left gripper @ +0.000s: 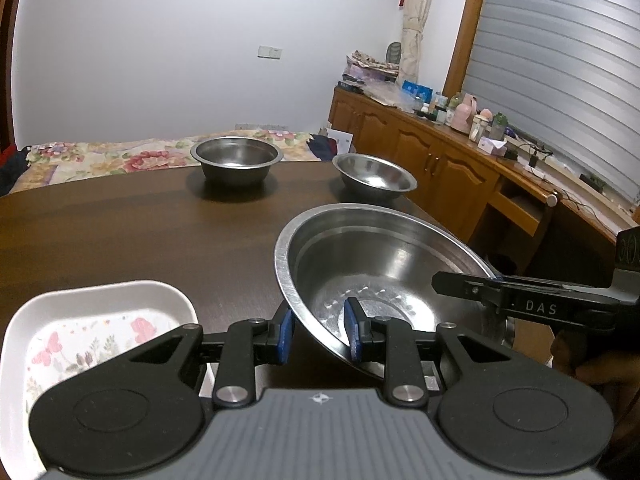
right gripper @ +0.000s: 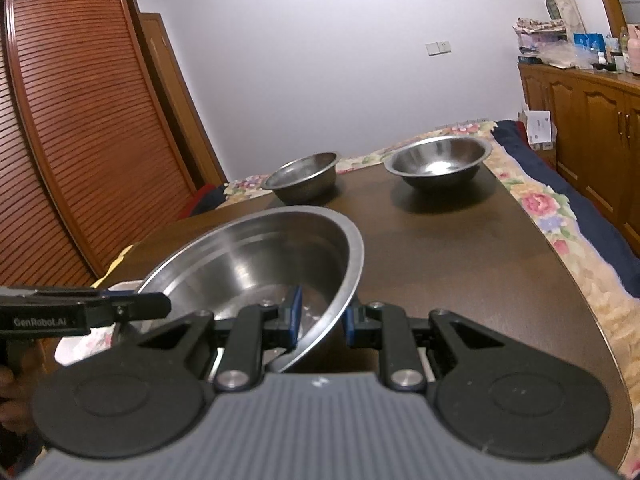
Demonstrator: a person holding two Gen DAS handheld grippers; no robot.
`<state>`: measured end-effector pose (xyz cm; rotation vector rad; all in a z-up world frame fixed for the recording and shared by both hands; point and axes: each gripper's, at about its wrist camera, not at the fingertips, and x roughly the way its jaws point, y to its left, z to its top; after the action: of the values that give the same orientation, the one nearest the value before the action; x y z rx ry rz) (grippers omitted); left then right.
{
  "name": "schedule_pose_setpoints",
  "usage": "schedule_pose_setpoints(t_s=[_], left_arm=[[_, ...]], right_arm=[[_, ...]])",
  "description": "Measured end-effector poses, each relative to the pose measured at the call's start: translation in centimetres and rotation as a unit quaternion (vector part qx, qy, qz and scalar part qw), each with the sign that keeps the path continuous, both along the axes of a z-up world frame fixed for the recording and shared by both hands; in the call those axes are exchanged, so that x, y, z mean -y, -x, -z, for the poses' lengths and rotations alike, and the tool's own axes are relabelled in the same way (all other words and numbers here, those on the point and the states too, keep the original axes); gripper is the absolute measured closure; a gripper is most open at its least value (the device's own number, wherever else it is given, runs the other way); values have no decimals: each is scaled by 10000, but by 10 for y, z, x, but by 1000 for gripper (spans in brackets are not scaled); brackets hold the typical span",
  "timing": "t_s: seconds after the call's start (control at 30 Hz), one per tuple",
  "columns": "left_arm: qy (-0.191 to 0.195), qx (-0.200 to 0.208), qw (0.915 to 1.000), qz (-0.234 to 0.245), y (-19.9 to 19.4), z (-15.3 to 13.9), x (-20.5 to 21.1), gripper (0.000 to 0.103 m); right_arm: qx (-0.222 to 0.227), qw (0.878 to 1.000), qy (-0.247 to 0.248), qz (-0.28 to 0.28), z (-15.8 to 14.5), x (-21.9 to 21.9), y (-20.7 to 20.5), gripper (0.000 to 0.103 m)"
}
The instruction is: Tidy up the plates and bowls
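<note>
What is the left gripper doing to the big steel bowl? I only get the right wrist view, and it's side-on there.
Observer: The left gripper has its fingers on either side of the large bowl rim, one inside and one outside.
Operator: And the white thing half hidden behind it?
Observer: That's a white rectangular dish with a butterfly and flower print, lying on the table beside the bowl.
Operator: Anything further along the sideboard?
Observer: A drawer stands pulled open in it, below a shuttered window.
</note>
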<state>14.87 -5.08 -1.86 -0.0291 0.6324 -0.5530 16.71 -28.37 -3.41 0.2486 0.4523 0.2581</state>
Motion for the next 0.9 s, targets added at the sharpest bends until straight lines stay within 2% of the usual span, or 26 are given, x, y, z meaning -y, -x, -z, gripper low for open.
schedule_pose_setpoints(t_s=[0.3, 0.9], left_arm=[[-36, -52, 9999, 95, 4, 9, 5, 74], [-84, 39, 9999, 56, 6, 13, 7, 71]], right_arm=[[17, 9999, 71, 89, 2, 2, 11, 80], [-91, 9999, 72, 44, 13, 3, 9, 79]])
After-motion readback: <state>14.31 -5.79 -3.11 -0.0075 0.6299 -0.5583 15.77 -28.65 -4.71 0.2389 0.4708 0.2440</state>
